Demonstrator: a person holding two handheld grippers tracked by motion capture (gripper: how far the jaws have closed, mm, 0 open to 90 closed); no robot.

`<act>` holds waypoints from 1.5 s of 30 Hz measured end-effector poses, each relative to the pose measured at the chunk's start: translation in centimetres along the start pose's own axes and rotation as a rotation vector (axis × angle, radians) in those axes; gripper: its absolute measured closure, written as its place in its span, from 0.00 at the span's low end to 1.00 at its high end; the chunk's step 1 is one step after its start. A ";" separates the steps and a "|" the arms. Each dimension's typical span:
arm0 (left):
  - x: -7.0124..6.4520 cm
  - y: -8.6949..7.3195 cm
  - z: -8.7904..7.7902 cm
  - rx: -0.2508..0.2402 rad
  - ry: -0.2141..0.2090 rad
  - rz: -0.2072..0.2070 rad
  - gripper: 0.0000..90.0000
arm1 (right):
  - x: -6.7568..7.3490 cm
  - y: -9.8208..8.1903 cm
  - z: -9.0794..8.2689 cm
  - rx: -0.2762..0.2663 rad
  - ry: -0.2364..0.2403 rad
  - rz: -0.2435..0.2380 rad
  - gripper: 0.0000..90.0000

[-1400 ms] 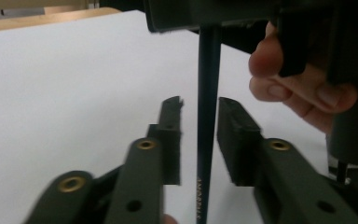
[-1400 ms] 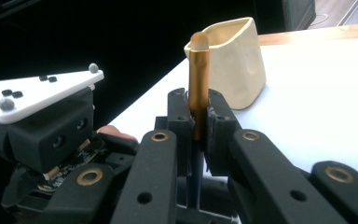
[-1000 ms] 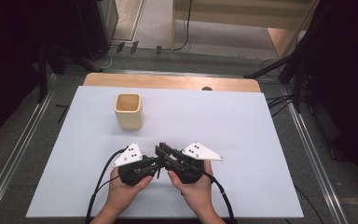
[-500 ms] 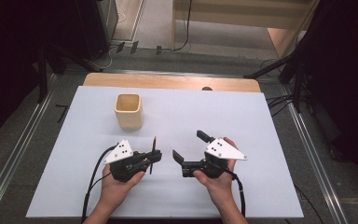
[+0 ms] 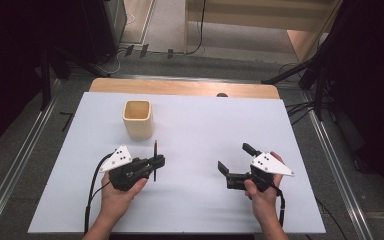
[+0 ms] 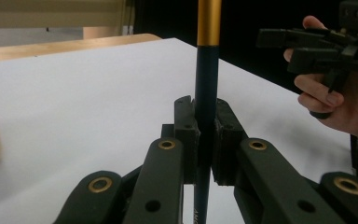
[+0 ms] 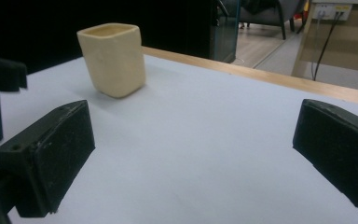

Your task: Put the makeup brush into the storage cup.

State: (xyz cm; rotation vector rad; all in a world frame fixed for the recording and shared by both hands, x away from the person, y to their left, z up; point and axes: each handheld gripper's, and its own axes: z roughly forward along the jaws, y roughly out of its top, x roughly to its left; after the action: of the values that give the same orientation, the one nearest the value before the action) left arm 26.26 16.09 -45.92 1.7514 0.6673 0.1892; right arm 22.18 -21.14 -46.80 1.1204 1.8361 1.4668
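Left claw (image 5: 156,161) was clamped on a thin dark pen with a gold upper band (image 5: 155,155), pads (image 6: 186,135) pressed to either side of the barrel, pen upright and sticking out above and below the jaws. Cream square cup (image 5: 138,119) stood just beyond that claw on the white tabletop (image 5: 195,135). Right claw (image 5: 236,161) sat well apart to the other side, jaws spread wide with nothing between them, having just opened.

Lab, white table (image 5: 190,200) on metal rails (image 5: 336,170), trailing floor cables (image 5: 300,107)
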 end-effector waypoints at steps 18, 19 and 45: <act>2.7 3.2 -2.2 -0.064 0.095 -0.002 0.94 | -4.5 -3.1 -3.8 0.033 -0.058 0.011 0.02; 2.8 3.4 -2.3 -0.065 0.097 -0.003 0.94 | -4.6 -3.2 -4.0 0.034 -0.057 0.010 0.00; 5.7 8.3 -2.4 -0.115 0.157 0.017 0.94 | -5.6 -4.2 -5.2 0.041 -0.080 0.034 0.00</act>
State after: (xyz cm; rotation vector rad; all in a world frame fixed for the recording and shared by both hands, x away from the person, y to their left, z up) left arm 32.60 19.91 -38.72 1.6430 0.7407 0.3723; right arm 19.65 -28.86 -49.94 1.2183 1.8075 1.3886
